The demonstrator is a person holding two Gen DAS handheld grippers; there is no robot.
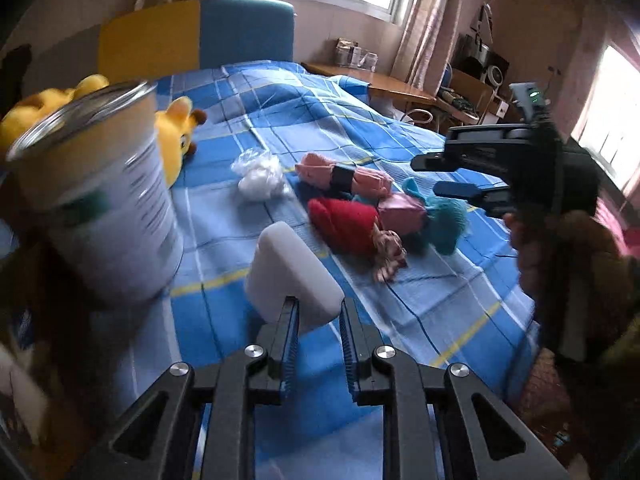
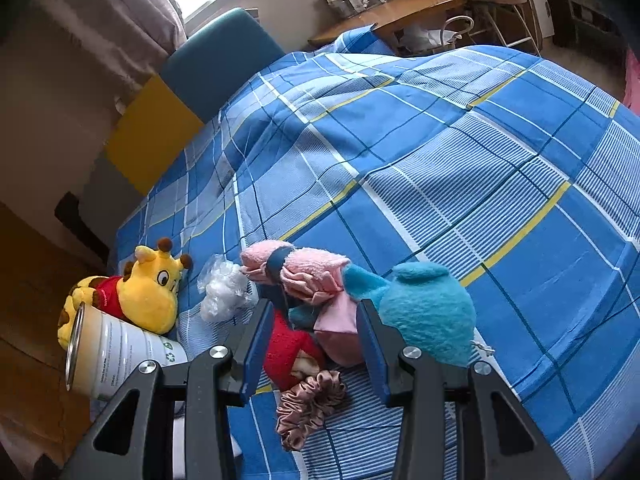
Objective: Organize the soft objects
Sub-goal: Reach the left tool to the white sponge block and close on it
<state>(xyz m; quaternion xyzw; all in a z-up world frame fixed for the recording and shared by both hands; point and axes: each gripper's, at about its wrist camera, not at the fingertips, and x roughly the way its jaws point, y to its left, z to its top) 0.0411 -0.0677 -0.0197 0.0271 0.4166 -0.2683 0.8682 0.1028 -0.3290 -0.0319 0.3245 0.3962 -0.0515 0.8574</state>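
My left gripper (image 1: 318,312) is shut on a white foam sponge (image 1: 290,276) and holds it above the blue plaid bed (image 1: 340,120). Ahead lies a pile of soft things: a pink rolled towel (image 1: 344,176), a red knitted piece (image 1: 344,222), a teal plush (image 1: 446,220) and a brown scrunchie (image 1: 388,256). My right gripper (image 2: 314,332) is open just above that pile, its fingers straddling the red piece (image 2: 290,350) and a pink cloth (image 2: 338,332). The teal plush (image 2: 426,310) lies to its right, the scrunchie (image 2: 308,406) below. It also shows in the left wrist view (image 1: 444,176).
A tin can (image 1: 104,200) lies at the bed's left edge beside a yellow giraffe plush (image 2: 140,292). A crumpled clear plastic bag (image 2: 226,290) lies between giraffe and towel. A yellow and teal headboard (image 1: 192,36) stands behind. A wooden desk (image 2: 400,10) stands beyond the bed.
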